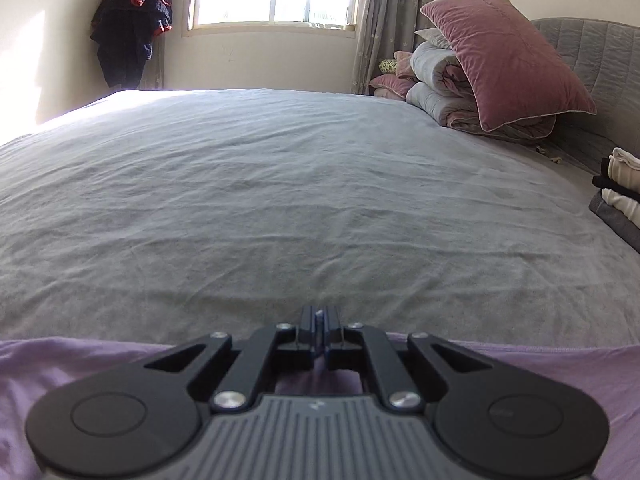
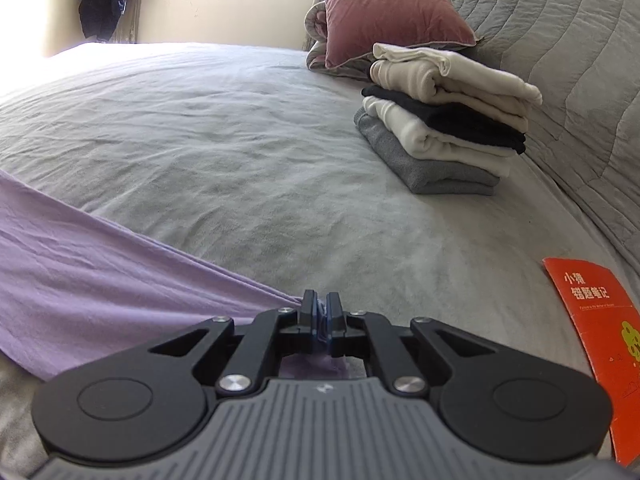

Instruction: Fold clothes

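A lilac garment (image 1: pixel 80 364) lies on the near part of the grey bed sheet (image 1: pixel 280 200). My left gripper (image 1: pixel 319 316) is shut, with a thin edge of the lilac cloth pinched between its fingers. In the right wrist view the same lilac garment (image 2: pixel 100 272) stretches off to the left, pulled taut toward my right gripper (image 2: pixel 320 308), which is shut on its bunched corner. The rest of the garment lies under and behind both grippers, out of sight.
A stack of folded clothes (image 2: pixel 440 120), white, black and grey, sits at the right by the quilted headboard (image 2: pixel 560 60). A pink pillow (image 1: pixel 504 60) rests on rolled bedding (image 1: pixel 440 80). An orange booklet (image 2: pixel 600 344) lies near right. Dark clothes (image 1: pixel 132 24) hang by the window.
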